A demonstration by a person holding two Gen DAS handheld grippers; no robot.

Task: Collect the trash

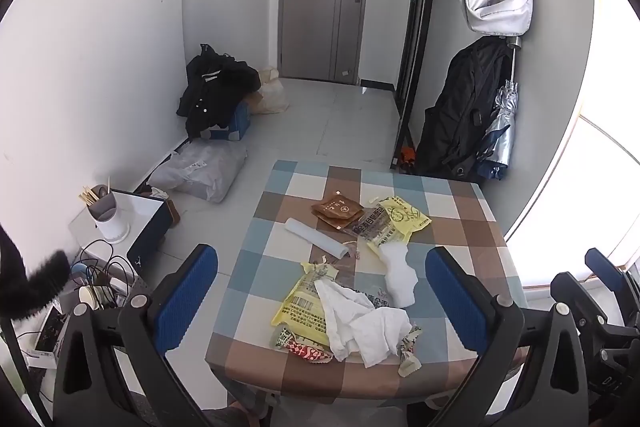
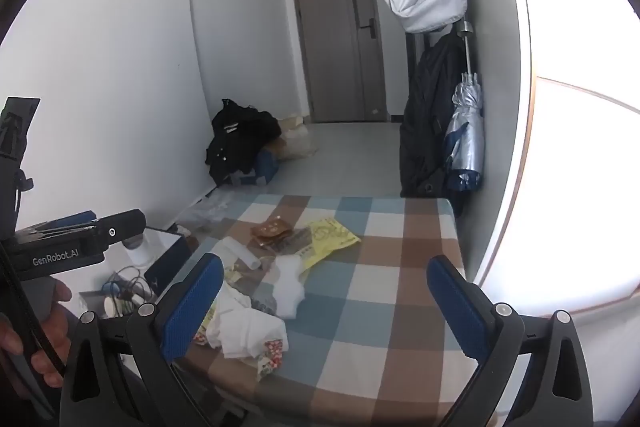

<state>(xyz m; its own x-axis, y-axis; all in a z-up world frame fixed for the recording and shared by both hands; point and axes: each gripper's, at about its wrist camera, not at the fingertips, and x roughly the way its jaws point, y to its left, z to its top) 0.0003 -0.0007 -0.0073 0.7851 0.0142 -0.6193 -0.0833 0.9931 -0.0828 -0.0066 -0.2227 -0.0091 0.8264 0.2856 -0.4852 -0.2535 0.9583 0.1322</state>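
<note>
A small table with a checked cloth (image 1: 460, 235) holds the trash. Nearest me lies a crumpled white tissue (image 1: 364, 323) on a yellow wrapper (image 1: 300, 307), with a red patterned wrapper (image 1: 310, 350) at the front edge. Farther back are a white foam piece (image 1: 398, 275), a white roll (image 1: 316, 237), a brown sachet (image 1: 336, 211) and a yellow bag (image 1: 400, 217). My left gripper (image 1: 320, 267) hovers open above the tissue pile, touching nothing. My right gripper (image 2: 324, 291) hovers open over bare cloth; the tissue (image 2: 248, 331) lies by its left finger.
A low side shelf at the left carries a utensil holder (image 1: 108, 219) and tangled cables (image 1: 104, 267). On the floor lie a plastic bag (image 1: 204, 171) and a black coat pile (image 1: 216, 95). A backpack (image 1: 460, 115) and umbrella (image 1: 500, 131) hang behind the table. A hand (image 2: 48, 327) holds the left gripper.
</note>
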